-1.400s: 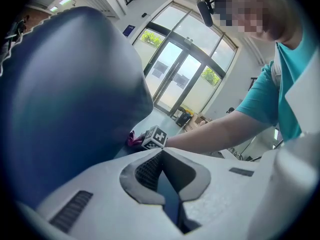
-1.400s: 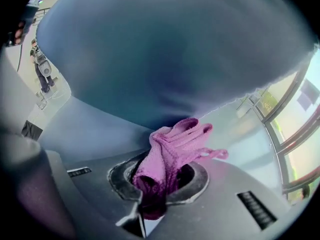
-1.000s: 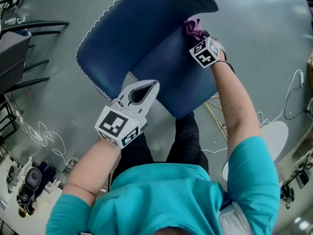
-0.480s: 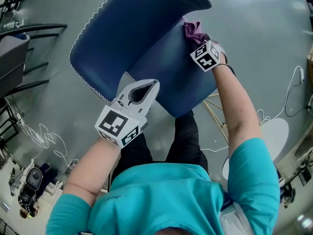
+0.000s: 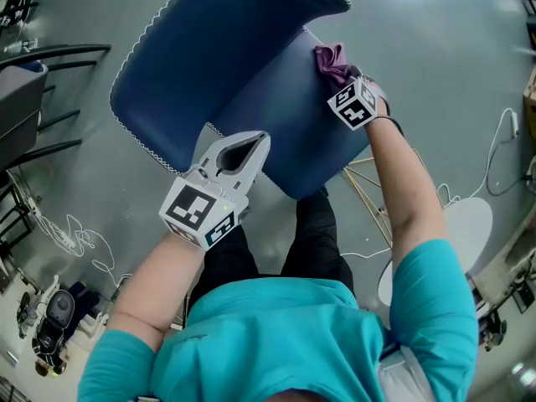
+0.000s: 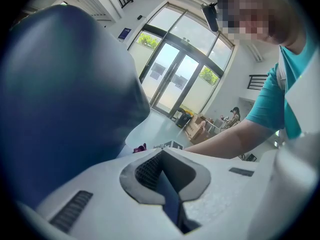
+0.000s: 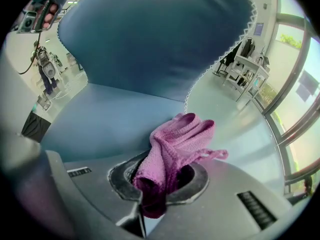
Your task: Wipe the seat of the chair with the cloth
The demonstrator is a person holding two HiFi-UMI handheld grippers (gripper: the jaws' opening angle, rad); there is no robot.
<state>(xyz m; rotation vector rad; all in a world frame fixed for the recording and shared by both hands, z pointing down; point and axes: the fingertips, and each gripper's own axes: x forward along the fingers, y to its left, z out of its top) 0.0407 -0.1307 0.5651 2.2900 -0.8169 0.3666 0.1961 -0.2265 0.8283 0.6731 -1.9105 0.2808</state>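
Wiping the blue chair (image 5: 209, 48): my left claw (image 5: 254, 141), jaws narrowed onto a blue strip at the near rim, steadies it, while my right claw (image 5: 343, 72) clamps the bunched pink cloth (image 5: 333, 59) at the right edge of the seat (image 5: 285, 124), beside the backrest. The wipe looks under way; the next stroke calls for dragging the cloth leftward over the open seat, short of the drop to the grey floor (image 5: 444, 48)
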